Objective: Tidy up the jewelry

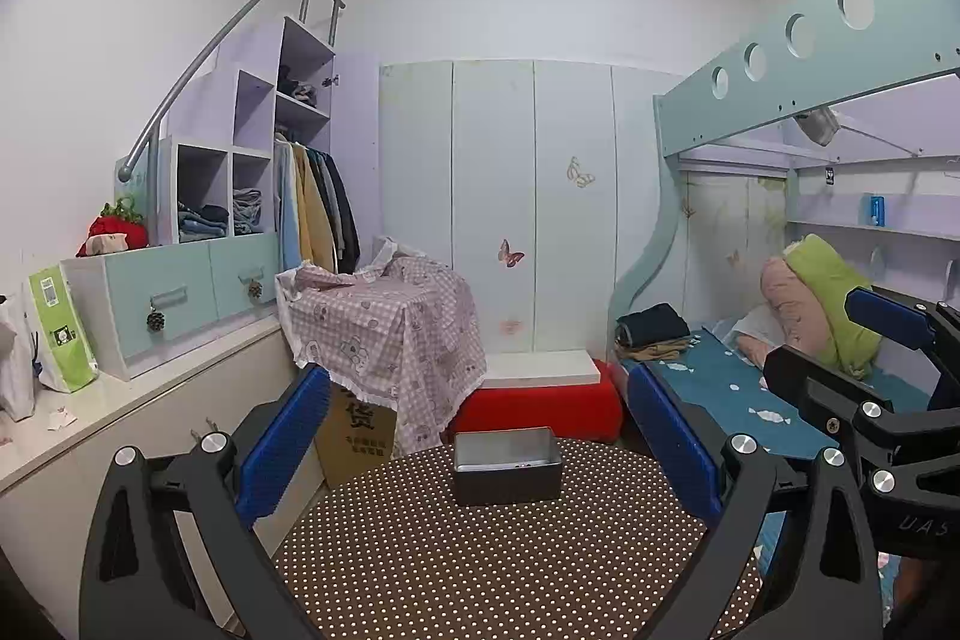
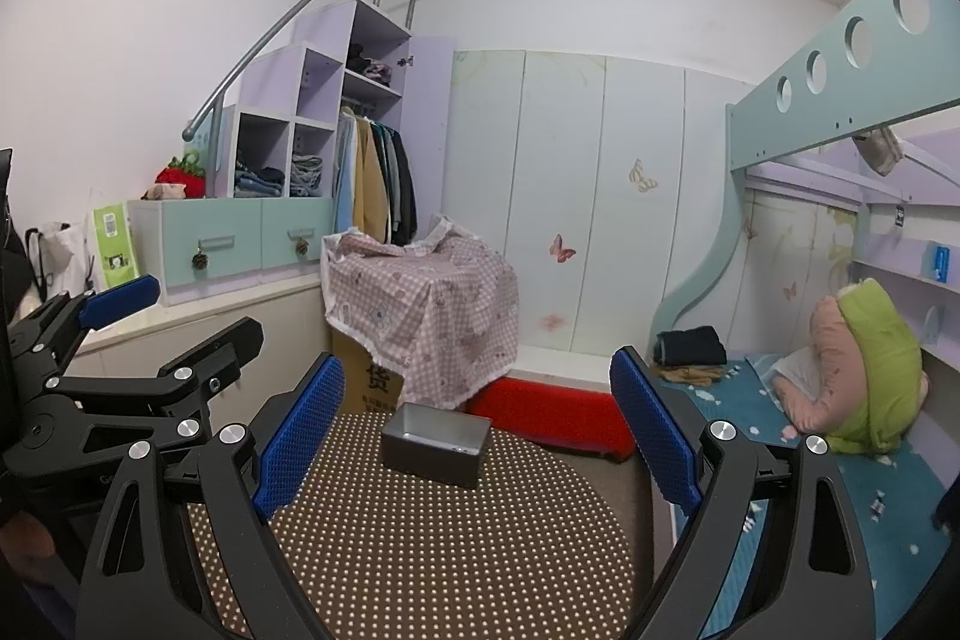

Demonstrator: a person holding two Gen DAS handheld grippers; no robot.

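Note:
A small grey metal box (image 1: pixel 507 466) stands open at the far edge of a round table with a brown polka-dot cloth (image 1: pixel 480 568). Something small lies inside it, too small to name. The box also shows in the right wrist view (image 2: pixel 436 442), on the same cloth (image 2: pixel 432 550). My left gripper (image 1: pixel 474 454) is open and empty, held above the table in front of the box. My right gripper (image 2: pixel 477 436) is open and empty, to the right of the left one. Each gripper shows in the other's view, the right one (image 1: pixel 840 346) and the left one (image 2: pixel 150 316).
A cardboard box under a pink checked cloth (image 1: pixel 384 322) stands behind the table, beside a red stool (image 1: pixel 540 406). A low white counter (image 1: pixel 120 400) runs along the left. A bunk bed with blue sheet (image 1: pixel 720 376) lies to the right.

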